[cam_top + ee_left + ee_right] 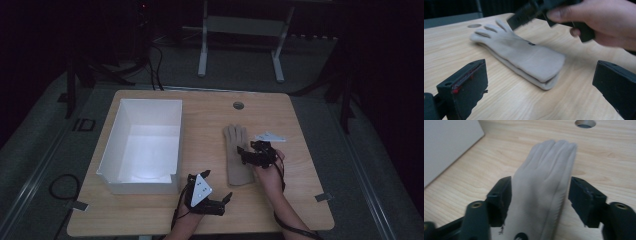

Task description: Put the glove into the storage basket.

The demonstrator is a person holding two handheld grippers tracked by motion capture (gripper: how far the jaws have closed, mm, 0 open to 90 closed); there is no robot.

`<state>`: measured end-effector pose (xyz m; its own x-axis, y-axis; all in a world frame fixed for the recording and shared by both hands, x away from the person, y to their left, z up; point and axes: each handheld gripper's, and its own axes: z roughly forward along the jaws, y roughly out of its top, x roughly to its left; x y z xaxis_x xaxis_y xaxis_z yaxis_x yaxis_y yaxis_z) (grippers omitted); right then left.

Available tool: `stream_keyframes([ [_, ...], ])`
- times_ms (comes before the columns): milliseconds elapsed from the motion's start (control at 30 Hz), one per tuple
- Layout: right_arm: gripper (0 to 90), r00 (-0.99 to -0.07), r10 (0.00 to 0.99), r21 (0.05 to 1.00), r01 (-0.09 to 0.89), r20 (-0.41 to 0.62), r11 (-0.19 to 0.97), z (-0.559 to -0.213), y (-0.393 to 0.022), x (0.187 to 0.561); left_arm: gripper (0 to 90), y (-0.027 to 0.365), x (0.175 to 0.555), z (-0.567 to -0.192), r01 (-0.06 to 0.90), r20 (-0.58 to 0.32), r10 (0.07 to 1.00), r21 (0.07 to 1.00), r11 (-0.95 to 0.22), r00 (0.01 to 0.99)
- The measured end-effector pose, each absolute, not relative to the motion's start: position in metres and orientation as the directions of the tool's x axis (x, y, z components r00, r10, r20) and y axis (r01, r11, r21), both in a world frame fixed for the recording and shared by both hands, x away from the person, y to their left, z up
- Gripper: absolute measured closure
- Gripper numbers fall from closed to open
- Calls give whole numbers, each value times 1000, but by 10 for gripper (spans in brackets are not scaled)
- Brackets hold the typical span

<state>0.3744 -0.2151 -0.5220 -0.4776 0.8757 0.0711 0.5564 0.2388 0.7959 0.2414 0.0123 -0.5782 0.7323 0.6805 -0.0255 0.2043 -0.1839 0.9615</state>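
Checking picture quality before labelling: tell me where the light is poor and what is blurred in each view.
High view: dim, dark surroundings, brightest inside the white box. Left gripper view: glove fairly sharp, the hand's right gripper smeared by motion. Right gripper view: soft throughout, glove fingertips blurred.

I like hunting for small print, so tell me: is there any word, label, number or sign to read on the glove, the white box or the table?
No readable text anywhere.
Glove: a small dark mark, too small to read.
White box: plain, no print.
Table: bare wood, no label.
Grey plate on the left hand-held gripper: pale dots, no letters.
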Motion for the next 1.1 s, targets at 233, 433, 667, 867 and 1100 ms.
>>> stream_keyframes([
  [233, 167, -540, 840, 799, 525, 47, 293, -512, -239, 380, 4, 0, 253, -576, 227, -5, 635, 936, -269, 772],
  [433, 140, -589, 807, 826, 438, -33, 354, -502, -246, 381, 4, -8, 264, -565, 220, 3, 598, 929, -299, 801],
  [667, 100, -625, 779, 836, 452, 48, 311, -489, -251, 392, 25, -19, 282, -556, 201, 19, 529, 913, -356, 849],
  [867, 105, -627, 775, 830, 470, 77, 299, -493, -247, 405, 148, -28, 292, -553, 152, 61, 460, 898, -412, 886],
  [1100, 151, -634, 766, 817, 496, 108, 295, -502, -239, 424, 216, -37, 296, -555, 104, 99, 385, 875, -473, 918],
])
